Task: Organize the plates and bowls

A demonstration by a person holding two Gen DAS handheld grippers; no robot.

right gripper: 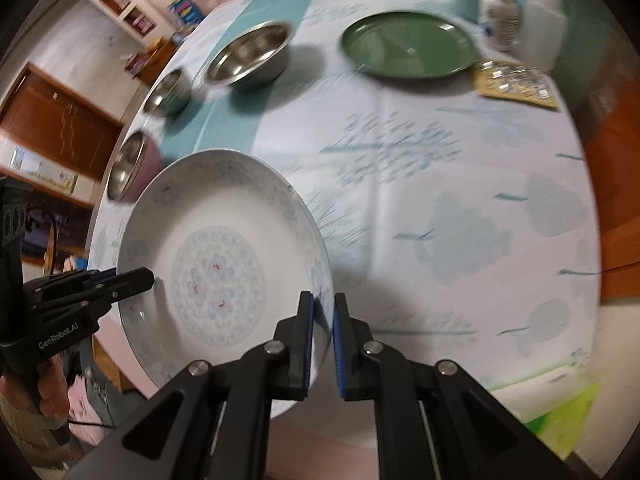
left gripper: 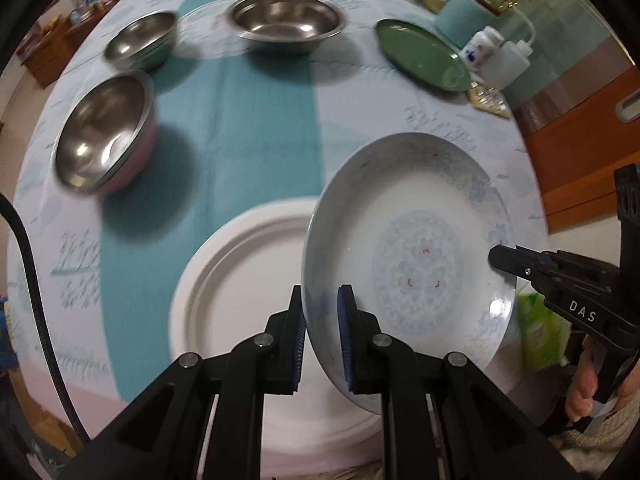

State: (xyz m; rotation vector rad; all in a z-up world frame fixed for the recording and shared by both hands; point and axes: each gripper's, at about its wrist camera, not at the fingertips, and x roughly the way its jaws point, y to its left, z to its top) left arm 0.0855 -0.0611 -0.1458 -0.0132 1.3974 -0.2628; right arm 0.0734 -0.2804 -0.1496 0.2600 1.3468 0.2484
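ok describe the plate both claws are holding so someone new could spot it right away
Start at the round table with the pale blue cloth and teal stripe. At its near edge, above a plain white plate, the patterned plate is pinched by the left claw and right claw on opposite rims. Alone here, it has a blue floral medallion with small red marks.

A pale tablecloth (right gripper: 420, 184) with a teal stripe (left gripper: 248, 128) and blue-green prints spreads ahead of both sets of jaws. Far ahead and to the right of the jaws stand a white pill bottle (left gripper: 482, 50), a white plastic bottle (left gripper: 510, 62) and a teal box (left gripper: 460, 14), with a yellowish foil packet (right gripper: 516, 82) just before them. A green package (left gripper: 538, 332) lies right of the jaws.
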